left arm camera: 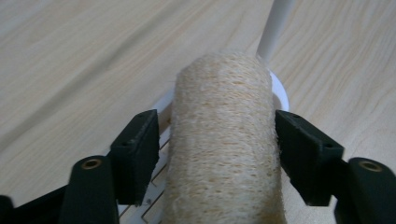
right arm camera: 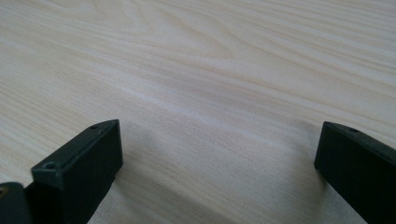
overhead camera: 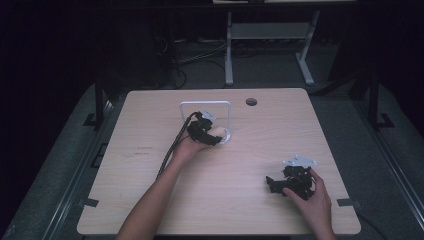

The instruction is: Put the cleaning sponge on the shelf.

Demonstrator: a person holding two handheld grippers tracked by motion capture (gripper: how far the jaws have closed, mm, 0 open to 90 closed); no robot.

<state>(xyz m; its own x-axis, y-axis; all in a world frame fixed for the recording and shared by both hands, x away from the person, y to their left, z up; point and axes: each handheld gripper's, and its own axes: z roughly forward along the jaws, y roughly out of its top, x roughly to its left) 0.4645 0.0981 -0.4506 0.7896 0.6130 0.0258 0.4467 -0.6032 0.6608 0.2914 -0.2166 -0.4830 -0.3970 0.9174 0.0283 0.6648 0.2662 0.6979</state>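
Two left gripper (left arm camera: 219,140) jaws flank fibrous loofah cylinder (left arm camera: 224,144), gaps visible; right gripper (right arm camera: 219,158) jaws wide.

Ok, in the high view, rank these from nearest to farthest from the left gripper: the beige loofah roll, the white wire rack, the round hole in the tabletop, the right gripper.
1. Beige loofah roll, between the left gripper's jaws.
2. White wire rack, its frame standing just behind.
3. Round hole in the tabletop, farther back to the right.
4. Right gripper, near the table's front right.
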